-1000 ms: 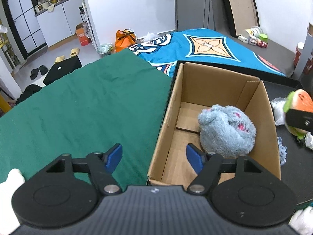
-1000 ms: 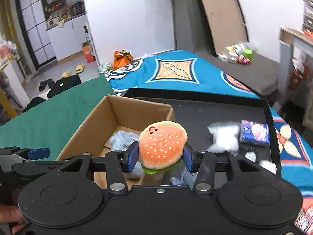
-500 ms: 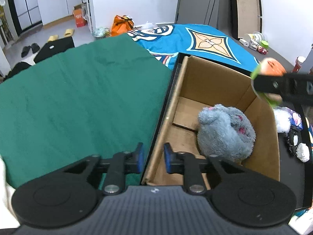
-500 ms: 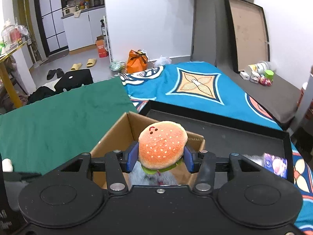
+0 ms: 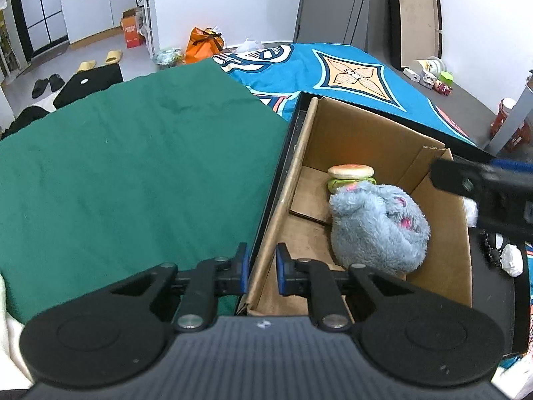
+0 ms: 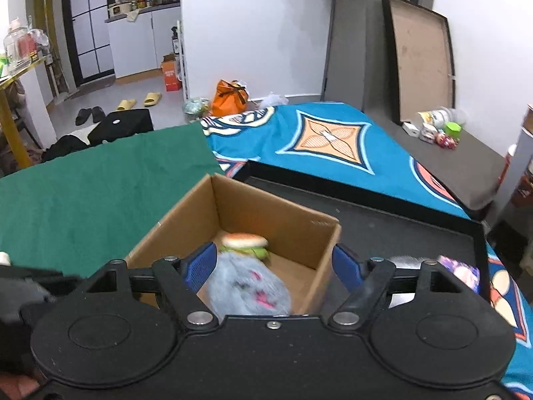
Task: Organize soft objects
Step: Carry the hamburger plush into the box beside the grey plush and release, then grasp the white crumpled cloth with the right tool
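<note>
We see the cardboard box (image 5: 366, 140) holding a grey plush (image 5: 379, 226) and, behind it, the burger toy (image 5: 349, 175) with tan bun and green lettuce. Our left gripper (image 5: 262, 268) pinches the box's near wall. Our right gripper (image 6: 274, 263), which clamped the burger a second ago, is opening, nothing between its jaws.

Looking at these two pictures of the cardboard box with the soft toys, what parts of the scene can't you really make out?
- Burger toy: in the left wrist view its lower part sits behind the grey plush.
- Grey plush, right wrist view: motion-blurred, its near side hidden by the right tool, whose jaws are opening with nothing between them.
- Small white items beside the cardboard box: left wrist view, at the edge, too small to identify.
</note>
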`<action>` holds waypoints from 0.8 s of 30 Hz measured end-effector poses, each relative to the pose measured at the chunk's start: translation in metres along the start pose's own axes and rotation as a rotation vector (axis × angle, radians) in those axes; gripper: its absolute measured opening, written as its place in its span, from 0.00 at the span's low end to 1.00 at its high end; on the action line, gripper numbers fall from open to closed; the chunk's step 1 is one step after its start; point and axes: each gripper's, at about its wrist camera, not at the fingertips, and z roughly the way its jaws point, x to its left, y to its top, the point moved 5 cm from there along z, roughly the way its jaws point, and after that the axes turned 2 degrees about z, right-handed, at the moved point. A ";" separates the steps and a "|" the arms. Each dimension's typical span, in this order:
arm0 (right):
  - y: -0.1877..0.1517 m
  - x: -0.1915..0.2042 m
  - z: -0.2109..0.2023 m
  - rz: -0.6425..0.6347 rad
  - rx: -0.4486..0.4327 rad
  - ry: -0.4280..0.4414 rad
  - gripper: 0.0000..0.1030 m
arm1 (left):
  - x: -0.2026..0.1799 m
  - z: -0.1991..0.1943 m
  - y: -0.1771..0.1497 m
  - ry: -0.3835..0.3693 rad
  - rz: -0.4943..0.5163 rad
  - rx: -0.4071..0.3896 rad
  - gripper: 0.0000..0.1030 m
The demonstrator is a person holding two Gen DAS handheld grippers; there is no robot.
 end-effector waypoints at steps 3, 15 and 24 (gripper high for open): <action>-0.007 -0.011 -0.006 0.018 0.012 -0.011 0.73 | -0.002 -0.001 0.000 0.012 0.013 -0.001 0.15; -0.025 -0.054 -0.023 0.059 0.013 -0.045 0.76 | -0.016 -0.012 0.002 0.075 0.088 -0.032 0.41; -0.040 -0.085 -0.025 0.096 0.010 -0.040 0.76 | -0.030 -0.014 0.003 0.129 0.141 -0.040 0.63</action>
